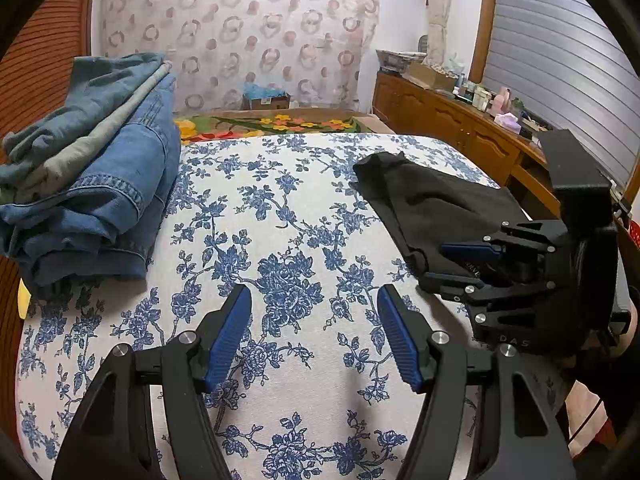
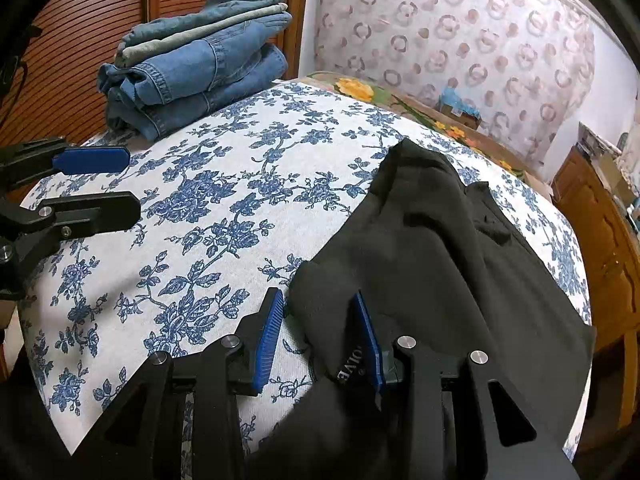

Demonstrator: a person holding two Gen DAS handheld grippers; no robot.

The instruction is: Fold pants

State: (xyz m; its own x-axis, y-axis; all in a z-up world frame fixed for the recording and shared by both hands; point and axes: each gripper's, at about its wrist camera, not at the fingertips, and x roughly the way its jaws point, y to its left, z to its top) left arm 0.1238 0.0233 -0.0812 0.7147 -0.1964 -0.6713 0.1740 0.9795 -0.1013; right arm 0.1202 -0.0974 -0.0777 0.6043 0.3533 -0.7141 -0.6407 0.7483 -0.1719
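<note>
Black pants (image 2: 440, 248): rumpled on floral bedcover (image 2: 224, 208), well apart from folded jeans stack (image 2: 200, 64). Right gripper (image 2: 320, 336): jaws astride the pants' near edge, not yet pinching, likely to grab it for folding. Left gripper (image 1: 314, 320): gaping, empty above bare cover beside the pants

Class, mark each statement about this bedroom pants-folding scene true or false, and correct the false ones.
1. The black fabric pants lie on the blue-flowered white bedcover. True.
2. The stack of folded blue denim jeans sits on the wooden dresser. False: it sits on the bedcover, by the slatted wooden doors.
3. The left gripper holds the pants. False: it is open over bare bedcover.
4. An edge of the pants lies between the right gripper's blue pads. True.
</note>
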